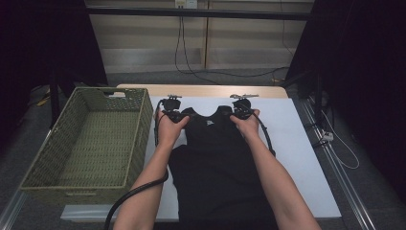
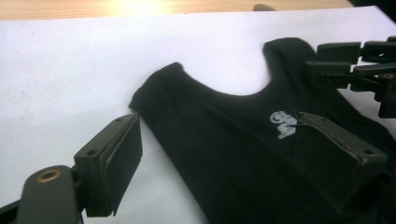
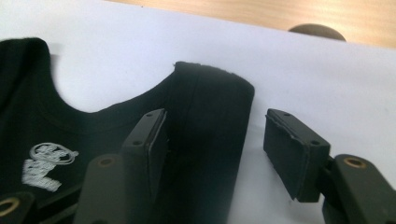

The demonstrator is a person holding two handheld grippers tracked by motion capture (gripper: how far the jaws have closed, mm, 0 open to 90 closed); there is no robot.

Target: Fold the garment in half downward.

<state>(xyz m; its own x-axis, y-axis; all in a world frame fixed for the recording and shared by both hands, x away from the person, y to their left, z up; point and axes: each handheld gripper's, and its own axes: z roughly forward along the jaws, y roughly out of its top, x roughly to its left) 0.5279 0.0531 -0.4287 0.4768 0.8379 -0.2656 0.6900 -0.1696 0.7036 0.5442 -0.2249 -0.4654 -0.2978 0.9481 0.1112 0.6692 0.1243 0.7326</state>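
The black top (image 1: 218, 158) is soft matt cloth with a fine rib along its strap and a small white print that looks slightly cracked. It lies on a smooth, matt white sheet (image 1: 297, 143) like paper, over a table (image 1: 201, 91) of pale, faintly glossy wood. The basket (image 1: 36, 167) is coarse olive weave. The right claw (image 3: 215, 144) has dull dark plastic jaws with rough-edged rubbery pads.
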